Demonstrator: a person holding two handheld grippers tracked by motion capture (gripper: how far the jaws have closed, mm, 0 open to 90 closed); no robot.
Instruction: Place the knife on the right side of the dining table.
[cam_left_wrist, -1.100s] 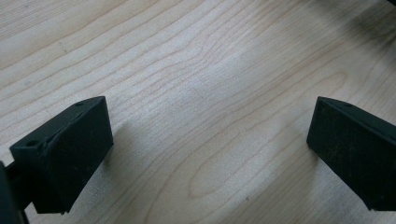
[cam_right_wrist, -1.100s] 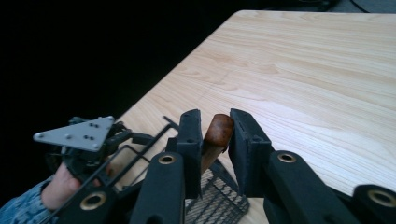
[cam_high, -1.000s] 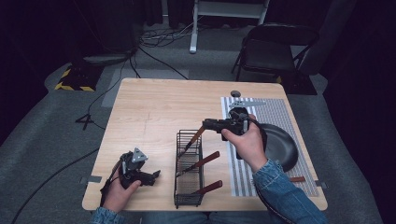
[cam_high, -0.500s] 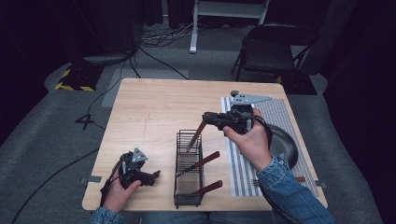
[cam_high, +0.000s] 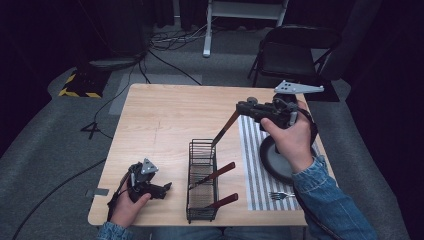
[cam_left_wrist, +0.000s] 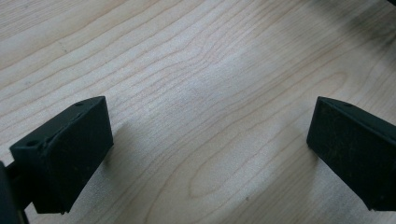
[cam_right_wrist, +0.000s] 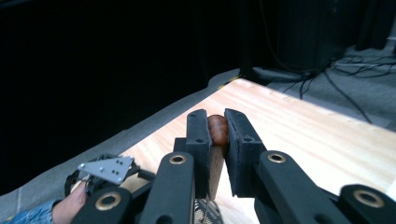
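Note:
A black wire rack (cam_high: 202, 150) stands near the table's front edge, with two brown-handled utensils (cam_high: 214, 174) lying in it. My right gripper (cam_high: 240, 108) is raised above the table, right of the rack's far end, and is shut on the tip of a third brown-handled utensil (cam_high: 225, 128). That utensil hangs slanting down toward the rack's far end. In the right gripper view the rounded handle end (cam_right_wrist: 217, 130) sits pinched between the jaws of the right gripper (cam_right_wrist: 217, 125). My left gripper (cam_high: 166, 187) rests open on the bare wood at front left; its jaws in the left gripper view (cam_left_wrist: 205, 154) hold nothing.
A striped mat (cam_high: 254, 165) lies right of the rack, bearing a dark round pan (cam_high: 274, 161) and a fork (cam_high: 281, 195). A folding chair (cam_high: 290, 55) stands beyond the table's far right. Bare wood (cam_high: 165, 120) spans the table's left and middle.
My right gripper has risen and moved back with the utensil, drawing it up from the rack. The left gripper has stayed put.

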